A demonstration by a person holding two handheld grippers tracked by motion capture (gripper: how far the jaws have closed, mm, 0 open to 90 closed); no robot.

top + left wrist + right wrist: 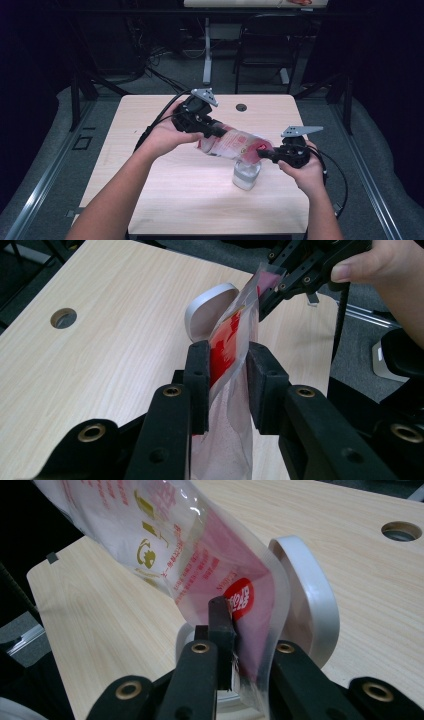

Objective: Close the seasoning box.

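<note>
Clear plastic pouch with red print (pixel 231 144) is hanging tilted over the open white plastic jar (pixel 246 175) on the pale wood counter (pixel 170 190). Left tool (pixel 212 131) is clamping the pouch's upper end; right tool (pixel 265 153) is pinching its lower edge just above the jar's flipped-up lid (pixel 305 595).

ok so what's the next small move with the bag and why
Probably tip the bag a little steeper. Both grippers, left and right, pinch it, its lower end sits over the open jar, and its contents appear to lie at the upper end.
</note>
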